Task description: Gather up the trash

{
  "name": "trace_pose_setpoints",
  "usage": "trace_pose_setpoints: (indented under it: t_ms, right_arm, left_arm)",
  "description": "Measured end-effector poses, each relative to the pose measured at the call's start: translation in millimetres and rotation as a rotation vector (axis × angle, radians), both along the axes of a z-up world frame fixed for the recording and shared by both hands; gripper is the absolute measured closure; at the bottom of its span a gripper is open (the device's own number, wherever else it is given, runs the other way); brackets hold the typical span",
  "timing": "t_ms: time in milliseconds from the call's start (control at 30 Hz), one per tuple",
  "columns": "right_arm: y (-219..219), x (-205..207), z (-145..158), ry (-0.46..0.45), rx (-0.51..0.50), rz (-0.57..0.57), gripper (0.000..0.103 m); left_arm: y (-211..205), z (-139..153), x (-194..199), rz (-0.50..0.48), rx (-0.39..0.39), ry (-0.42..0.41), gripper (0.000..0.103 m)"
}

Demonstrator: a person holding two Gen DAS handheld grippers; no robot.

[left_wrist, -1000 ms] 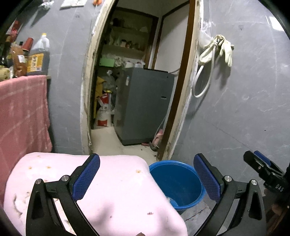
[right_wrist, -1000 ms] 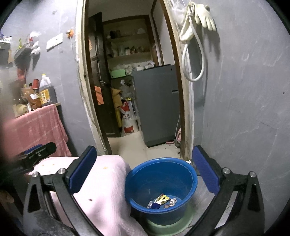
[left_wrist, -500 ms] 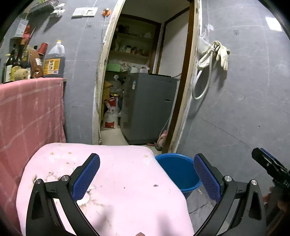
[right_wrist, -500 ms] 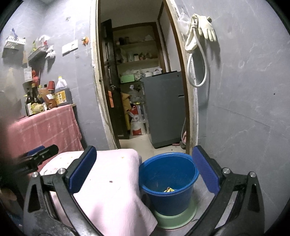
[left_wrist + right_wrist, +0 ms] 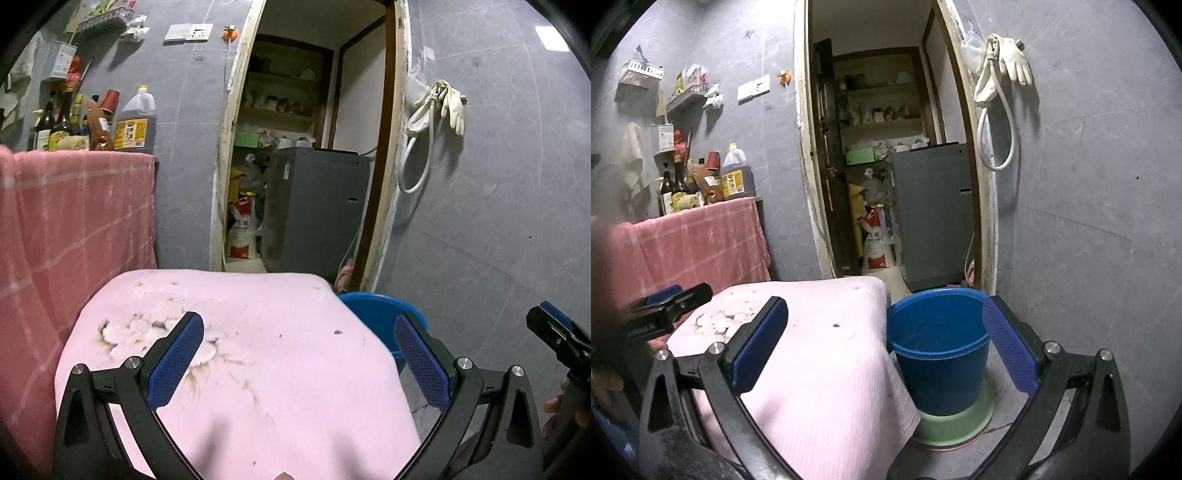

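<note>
A blue bucket [image 5: 938,350] stands on a green base on the floor, right of a small table under a stained pink cloth [image 5: 827,354]. In the left wrist view the bucket [image 5: 380,314] peeks out behind the cloth [image 5: 258,350]. Its inside is hidden from here. My left gripper [image 5: 299,354] is open and empty above the cloth. My right gripper [image 5: 886,343] is open and empty, over the cloth's right edge and the bucket. A small dark crumb [image 5: 338,332] lies on the cloth; it also shows in the right wrist view [image 5: 835,325].
An open doorway [image 5: 886,166] leads to a storeroom with a grey appliance [image 5: 931,214] and a sack [image 5: 877,243]. A table with a red checked cloth [image 5: 74,221] carries several bottles [image 5: 133,122] at left. Gloves and a hose [image 5: 1001,74] hang on the grey wall.
Both grippers have pulled back and up from the bucket. The view now shows more of the pink cloth, and the wrappers inside the bucket have dropped out of sight.
</note>
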State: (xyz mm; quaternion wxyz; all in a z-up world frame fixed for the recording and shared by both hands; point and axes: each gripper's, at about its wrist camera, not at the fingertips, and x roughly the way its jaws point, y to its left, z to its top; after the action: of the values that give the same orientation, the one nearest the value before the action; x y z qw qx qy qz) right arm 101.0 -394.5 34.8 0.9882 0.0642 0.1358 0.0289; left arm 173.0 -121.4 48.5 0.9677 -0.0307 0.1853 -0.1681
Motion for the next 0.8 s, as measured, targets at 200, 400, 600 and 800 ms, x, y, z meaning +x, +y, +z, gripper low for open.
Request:
trace_pose_setpoints:
  t_ms: [200, 400, 600, 800]
  right_arm:
    - [10.6, -13.3, -16.8, -0.014, -0.002, -0.015, 0.0]
    - [17.2, -25.7, -31.8, 0.0, -0.013, -0.037, 0.0]
    - [19.7, -41.7, -37.1, -0.034, -0.035, -0.077, 0.0]
    - [23.0, -54.4, -43.0, -0.047, -0.043, -0.092, 0.0]
  left_arm:
    - [6.3, -12.4, -17.8, 0.038, 0.002, -0.012, 0.002]
    - [8.1, -26.6, -37.4, 0.045, 0.038, -0.047, 0.002]
    - [15.6, -36.9, -51.3, 0.061, 0.045, -0.053, 0.002]
    - [20.5, -42.8, -64.5, 0.066, 0.051, -0.065, 0.002]
